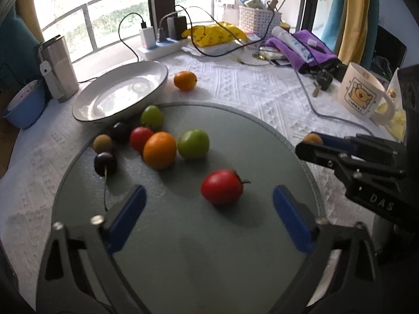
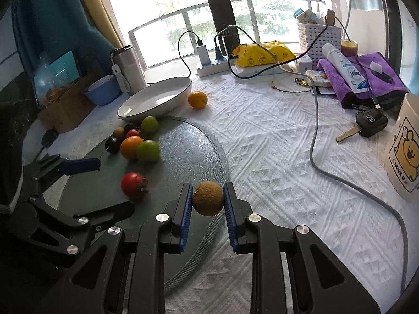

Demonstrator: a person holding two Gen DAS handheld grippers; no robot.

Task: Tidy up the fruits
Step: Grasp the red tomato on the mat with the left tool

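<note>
The right gripper point(image 2: 208, 200) clamps a small brown fruit point(image 2: 208, 202) above the glass mat's point(image 2: 183, 141) edge, seemingly bound for the empty white plate point(image 2: 136, 107), while the left gripper point(image 1: 209, 206) hangs open around the red tomato point(image 1: 222, 186), likely next.
</note>
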